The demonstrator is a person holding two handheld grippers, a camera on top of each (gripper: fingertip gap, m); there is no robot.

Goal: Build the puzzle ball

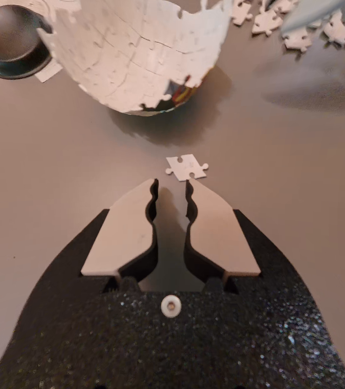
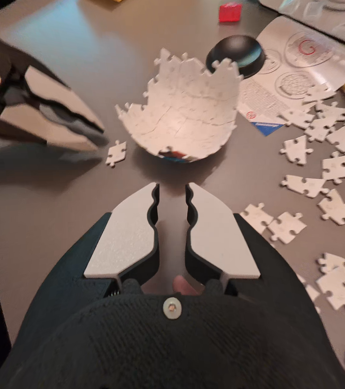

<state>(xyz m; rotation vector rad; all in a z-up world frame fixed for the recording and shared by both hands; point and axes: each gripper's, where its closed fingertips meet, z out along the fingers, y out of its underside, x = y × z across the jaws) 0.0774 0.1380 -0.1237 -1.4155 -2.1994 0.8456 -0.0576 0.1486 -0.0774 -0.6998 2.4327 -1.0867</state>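
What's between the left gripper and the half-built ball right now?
One loose puzzle piece, lying flat on the table just ahead of the left gripper; bare tabletop and shadow run on to the half-built ball. The left wrist view shows it best.

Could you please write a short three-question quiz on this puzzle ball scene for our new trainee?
1. True or false: the left gripper holds the single puzzle piece.
2. Which side of the half-built puzzle ball faces up: A printed, B plain white?
3. Where does the pile of loose pieces lie, seen from the right gripper?

Key: 1 false, it lies on the table just beyond the open fingertips; 2 B; 3 to its right.
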